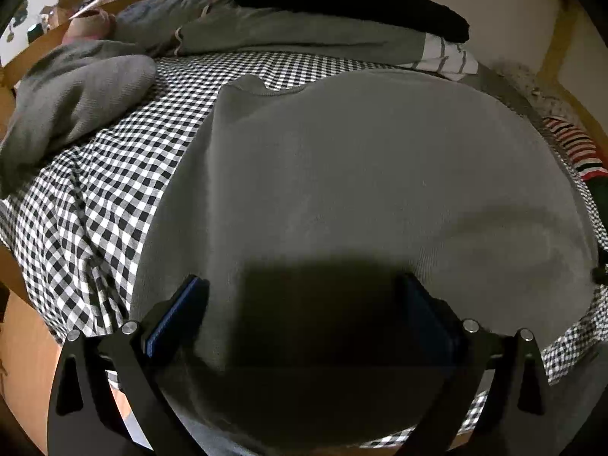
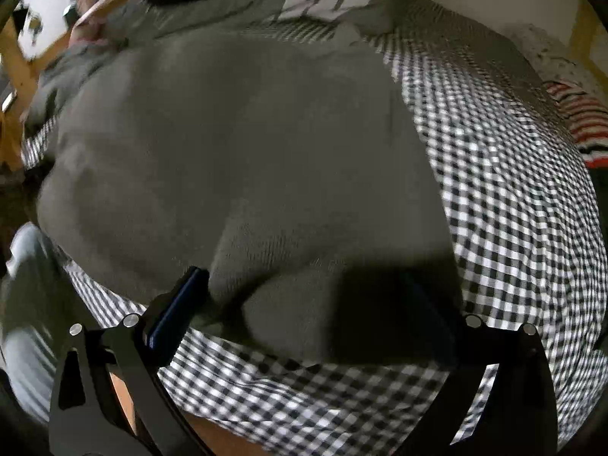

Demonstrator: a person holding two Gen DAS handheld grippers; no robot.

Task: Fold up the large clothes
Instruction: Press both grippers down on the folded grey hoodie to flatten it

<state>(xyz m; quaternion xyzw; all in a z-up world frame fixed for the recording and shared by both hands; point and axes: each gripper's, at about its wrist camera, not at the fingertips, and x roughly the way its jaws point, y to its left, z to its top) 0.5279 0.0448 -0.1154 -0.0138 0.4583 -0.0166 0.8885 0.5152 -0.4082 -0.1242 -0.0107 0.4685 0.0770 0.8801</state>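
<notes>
Mostly flat grey knit sweater, checkered sheet, rumpled near corner.

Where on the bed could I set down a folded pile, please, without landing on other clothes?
The checked sheet is bare between the spread grey sweater and the crumpled grey garment. The right wrist view shows another bare strip between the sweater and the striped garment. The far end is crowded with heaped clothes.
</notes>
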